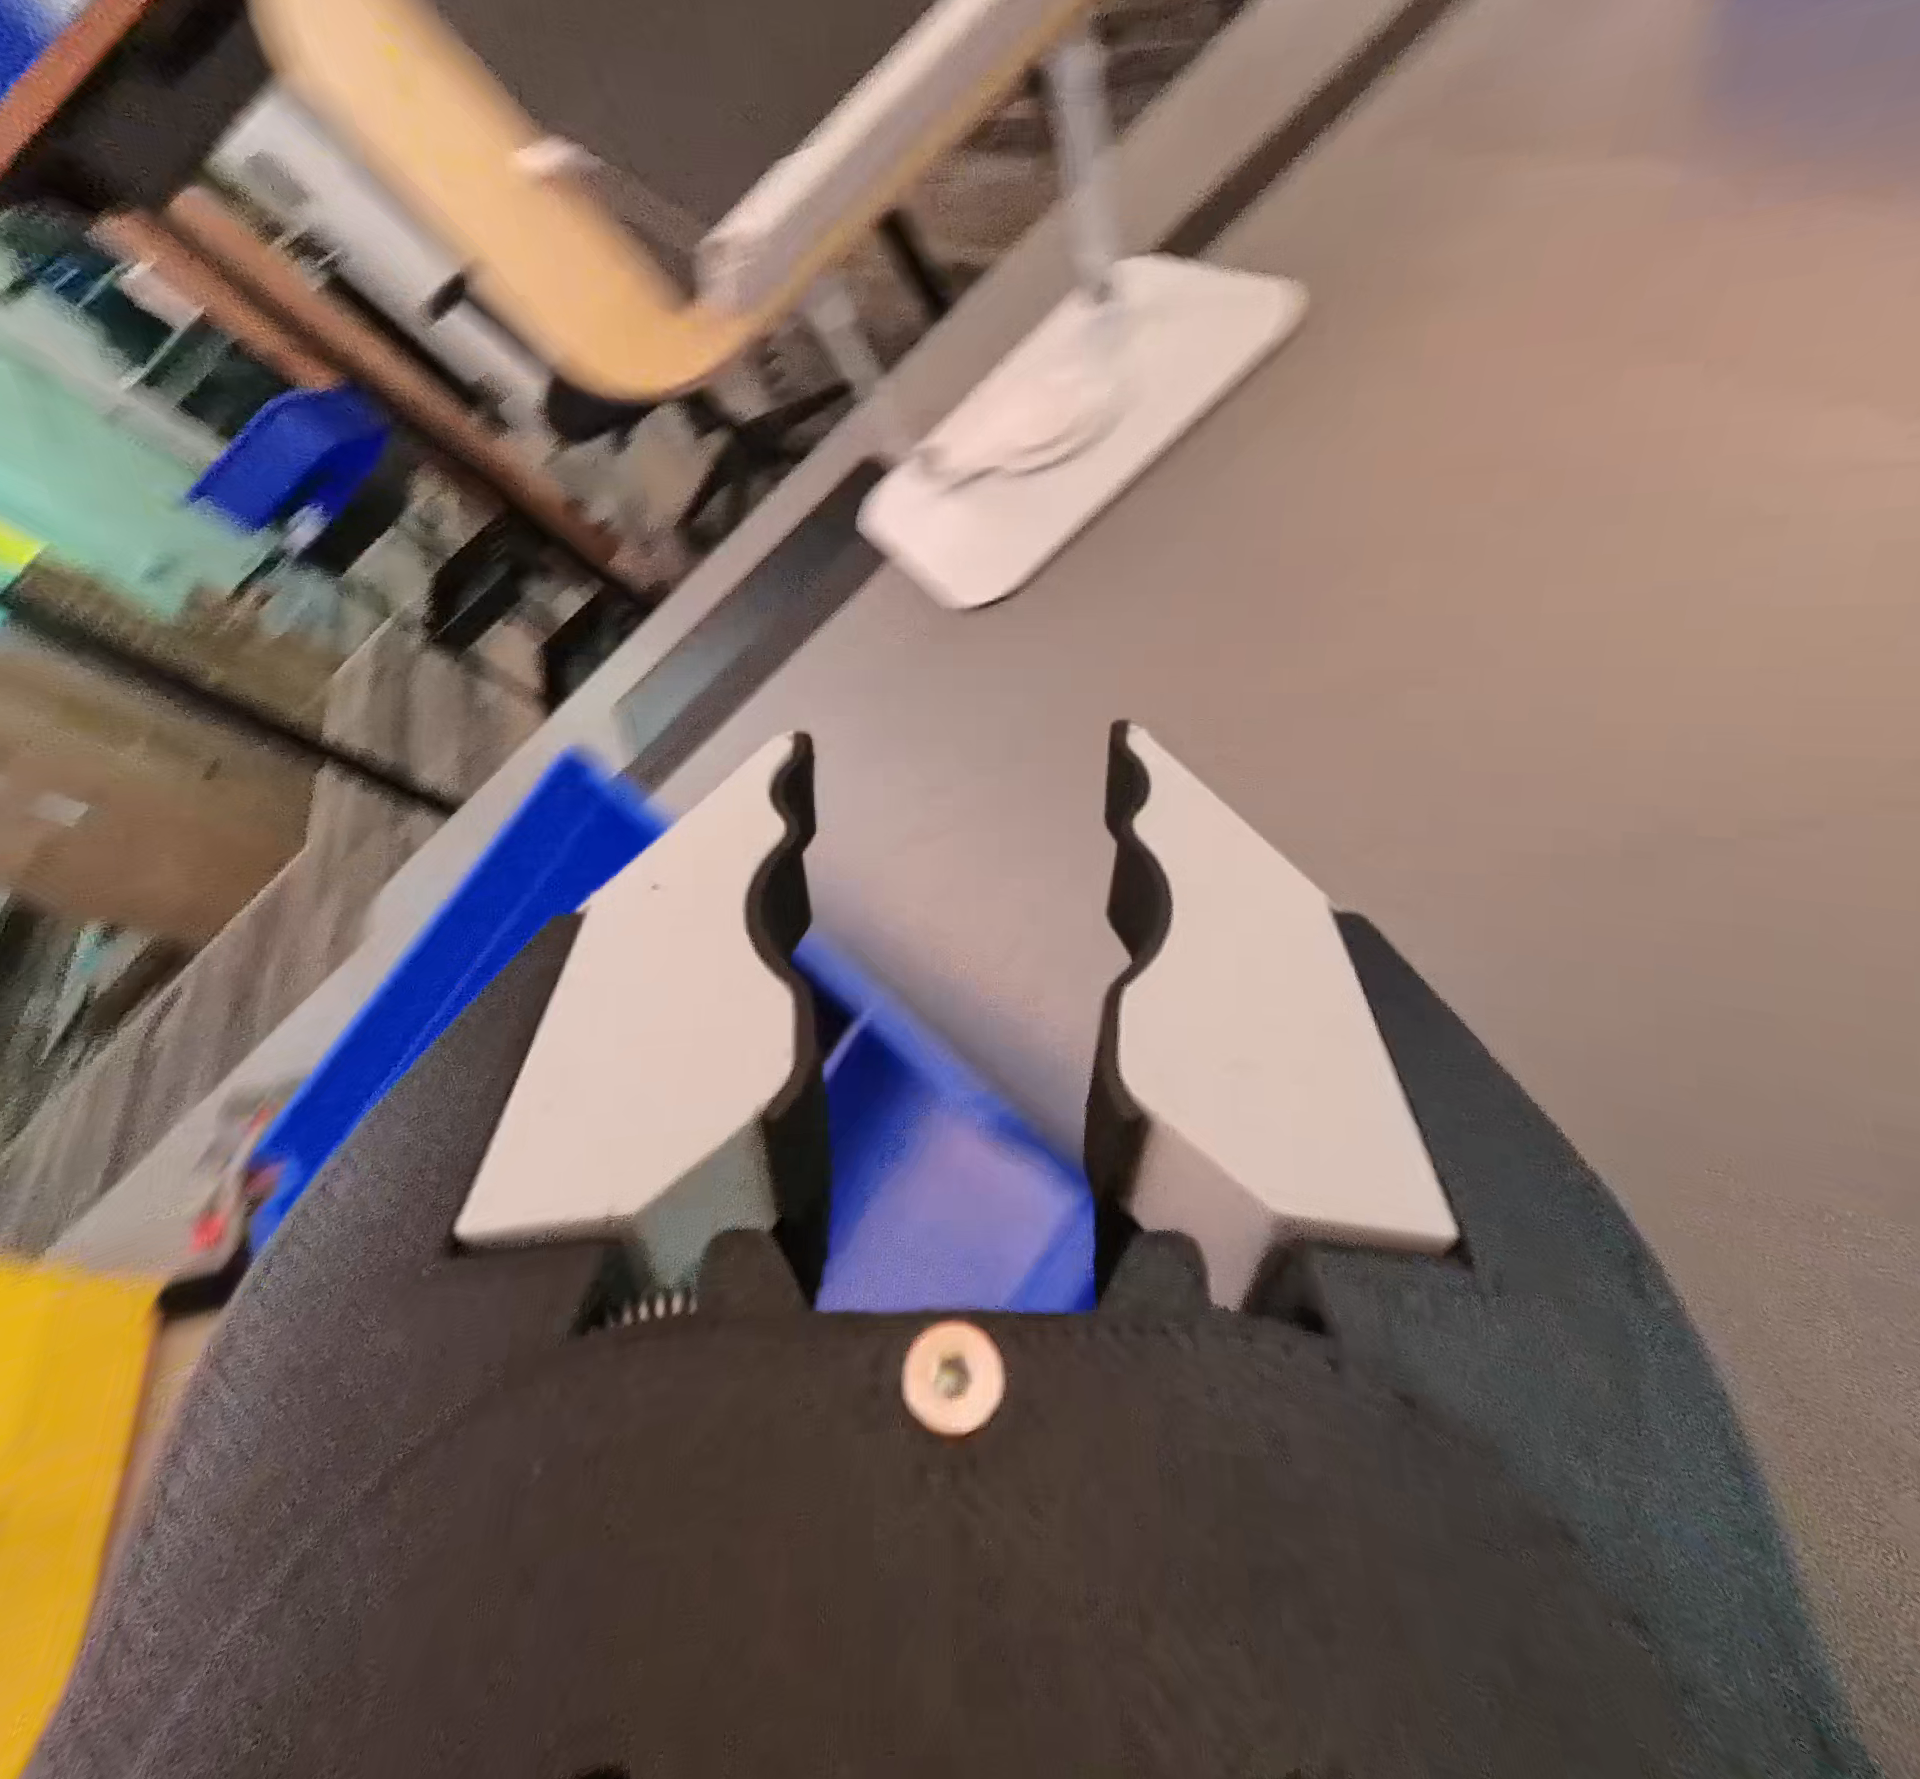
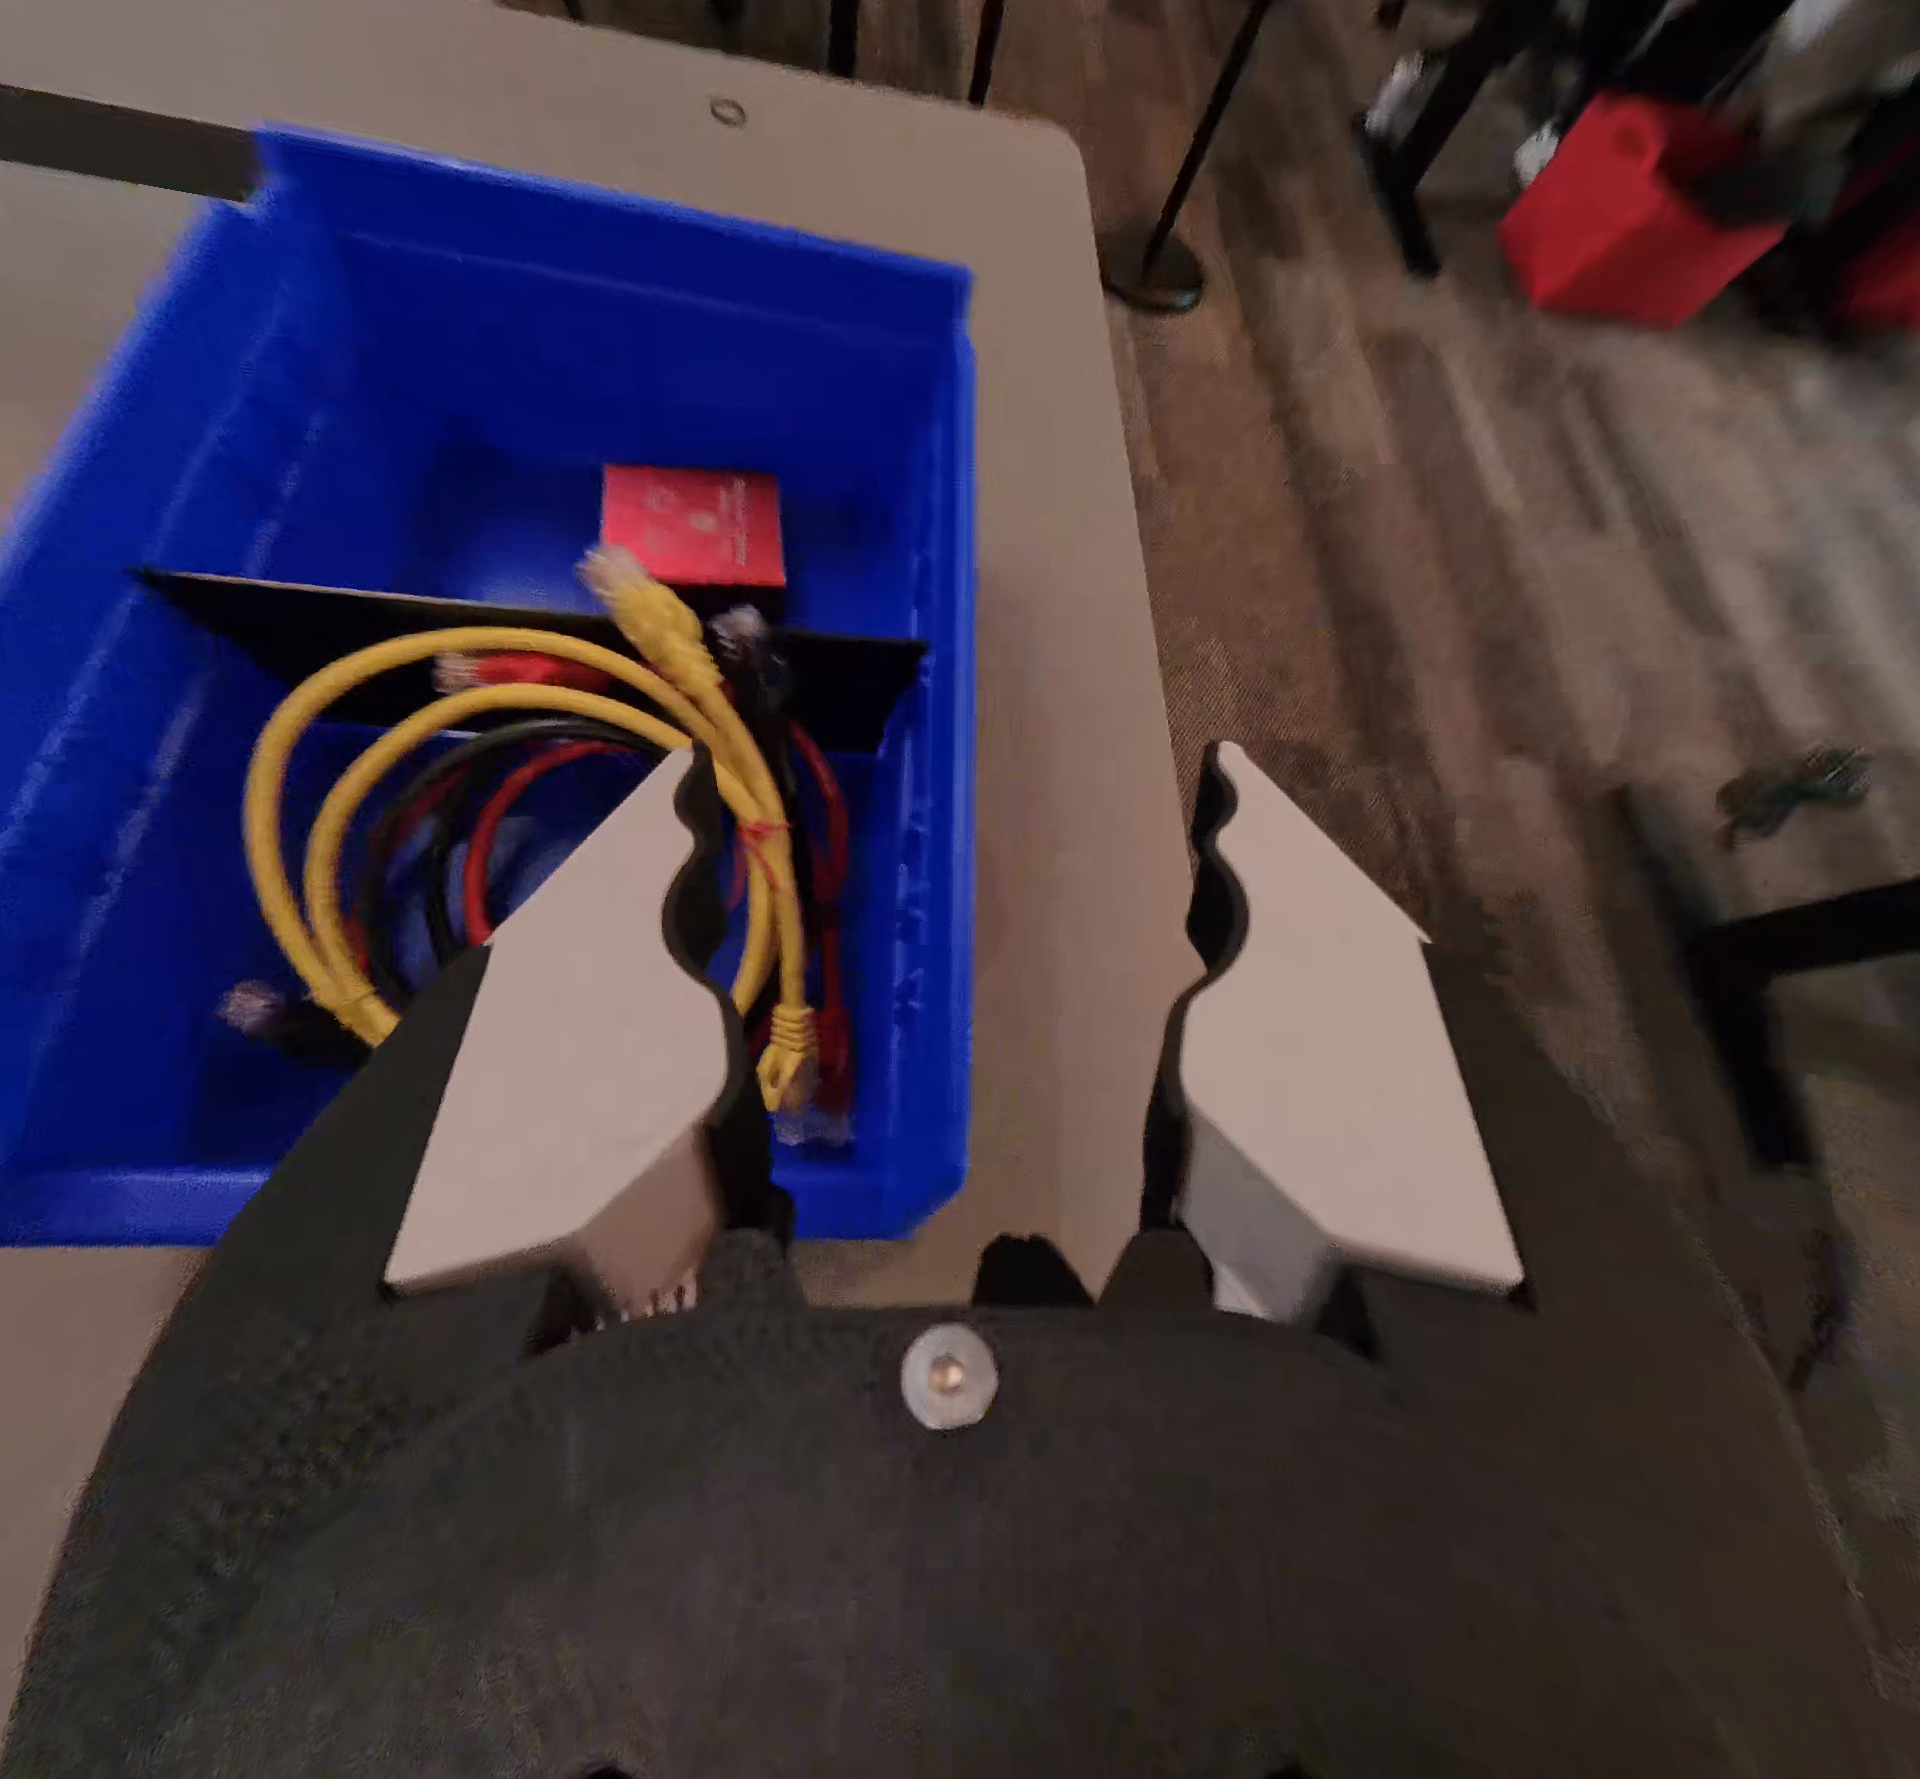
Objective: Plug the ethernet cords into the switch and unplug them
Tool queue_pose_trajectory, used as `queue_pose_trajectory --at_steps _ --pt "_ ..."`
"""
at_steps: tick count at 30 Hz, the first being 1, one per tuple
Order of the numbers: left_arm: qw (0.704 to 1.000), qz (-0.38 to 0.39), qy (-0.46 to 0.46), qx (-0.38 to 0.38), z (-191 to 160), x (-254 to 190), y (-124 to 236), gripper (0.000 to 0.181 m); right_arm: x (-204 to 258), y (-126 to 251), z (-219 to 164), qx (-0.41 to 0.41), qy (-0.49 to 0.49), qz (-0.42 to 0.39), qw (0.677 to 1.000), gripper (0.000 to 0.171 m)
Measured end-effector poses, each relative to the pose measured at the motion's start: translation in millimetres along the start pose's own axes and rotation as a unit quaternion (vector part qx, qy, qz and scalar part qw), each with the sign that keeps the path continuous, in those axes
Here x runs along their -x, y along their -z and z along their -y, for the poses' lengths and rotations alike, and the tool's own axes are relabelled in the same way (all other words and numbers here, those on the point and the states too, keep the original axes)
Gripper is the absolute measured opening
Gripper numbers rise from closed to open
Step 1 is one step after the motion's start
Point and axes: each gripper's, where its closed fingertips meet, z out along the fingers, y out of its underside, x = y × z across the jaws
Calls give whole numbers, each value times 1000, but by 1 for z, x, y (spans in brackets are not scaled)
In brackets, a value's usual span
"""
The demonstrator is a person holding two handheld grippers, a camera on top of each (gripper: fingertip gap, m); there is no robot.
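Currently, the right gripper [image 2: 951, 763] hangs above the near right corner of the open blue plastic bin [image 2: 961, 690], jaws spread with nothing between them. That bin rests on the grey table [image 2: 1039, 202], close to its right edge. A black divider panel [image 2: 312, 612] splits the bin. The near compartment holds the coiled yellow ethernet cord [image 2: 312, 794], the red ethernet cord [image 2: 480, 856] and the black ethernet cord [image 2: 416, 784], tangled together. A red rectangular box [image 2: 691, 524] lies in the far compartment; whether it is the switch cannot be determined. The left gripper [image 1: 961, 742] is likewise spread and empty, over the table beside a bin wall, pointing toward a white desk lamp base [image 1: 1081, 441].
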Motion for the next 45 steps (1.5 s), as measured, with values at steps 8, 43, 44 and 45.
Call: queue_pose_trajectory --at_steps 8,43,44,45 --pt "958 184 149 160 -163 161 69 72 22 -49 -55 66 41 90 993 63" --pt "891 57 449 -19 -183 185 67 23 238 -28 -23 56 20 178 982 20" --pt "891 59 450 -25 -181 187 69 23 247 -27 -21 55 21 180 982 20" --pt "890 60 451 -30 -180 189 71 23 257 -26 -20 53 21 184 981 21"
